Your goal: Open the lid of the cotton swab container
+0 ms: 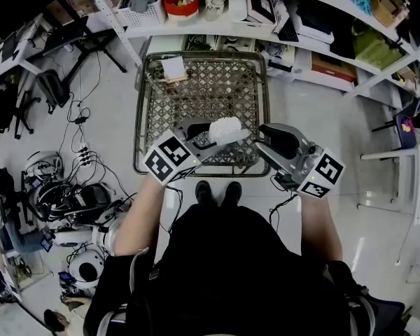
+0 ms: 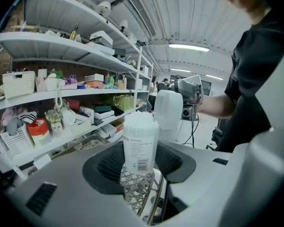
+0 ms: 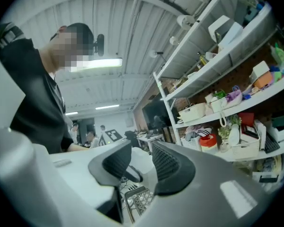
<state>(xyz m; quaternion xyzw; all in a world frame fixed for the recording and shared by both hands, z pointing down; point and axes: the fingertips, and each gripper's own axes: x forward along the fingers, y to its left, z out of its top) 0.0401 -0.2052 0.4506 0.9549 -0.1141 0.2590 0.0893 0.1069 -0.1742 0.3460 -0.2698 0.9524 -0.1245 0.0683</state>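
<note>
My left gripper (image 1: 208, 137) is shut on the clear cotton swab container (image 1: 225, 127), held above a wire cart. In the left gripper view the container (image 2: 141, 148) stands upright between the pads, its top uncovered and packed with white swab tips. Just behind its top is a translucent white lid (image 2: 169, 109), and the right gripper (image 2: 191, 96) reaches in from beyond it. In the right gripper view the lid (image 3: 144, 154) fills the gap between the dark pads of the right gripper (image 3: 140, 161). Whether the lid still hangs on the container I cannot tell.
A wire-mesh cart (image 1: 203, 82) stands under both grippers. Behind it run white shelves (image 1: 266, 5) crowded with boxes and baskets. Cables and gear (image 1: 70, 194) lie on the floor at the left, and a white table (image 1: 406, 180) is at the right.
</note>
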